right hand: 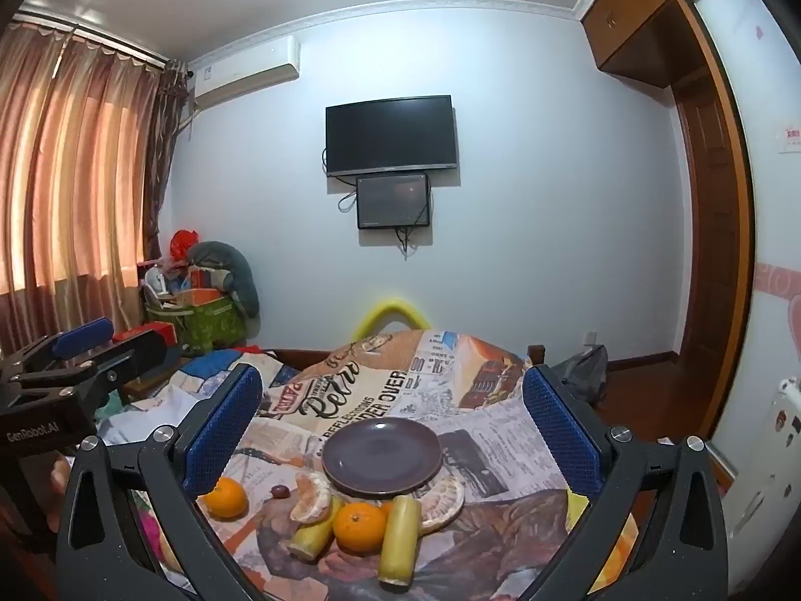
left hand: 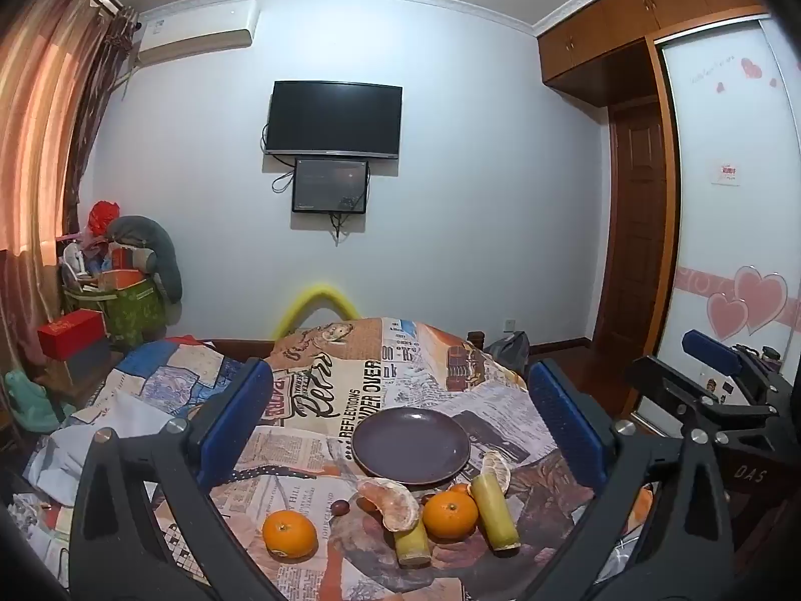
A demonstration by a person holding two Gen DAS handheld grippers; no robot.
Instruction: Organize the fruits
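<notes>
An empty dark purple plate [left hand: 410,445] [right hand: 382,456] sits on a newspaper-print cloth. In front of it lie two whole oranges [left hand: 289,533] [left hand: 449,514], two peeled orange pieces [left hand: 393,501] [left hand: 495,471], two yellow sugarcane sticks [left hand: 494,510] [left hand: 411,543] and a small dark grape [left hand: 340,506]. The same fruits show in the right wrist view: oranges [right hand: 226,497] [right hand: 359,525], sticks [right hand: 399,541] [right hand: 313,533]. My left gripper [left hand: 400,430] is open and empty, held above the fruits. My right gripper [right hand: 390,435] is open and empty too, beside the left one.
The cloth [left hand: 325,390] covers a table that drops off at the far edge. A bed with a patchwork quilt [left hand: 150,385] lies to the left. Boxes and bags [left hand: 115,290] stand in the far left corner. A wardrobe [left hand: 726,250] stands to the right.
</notes>
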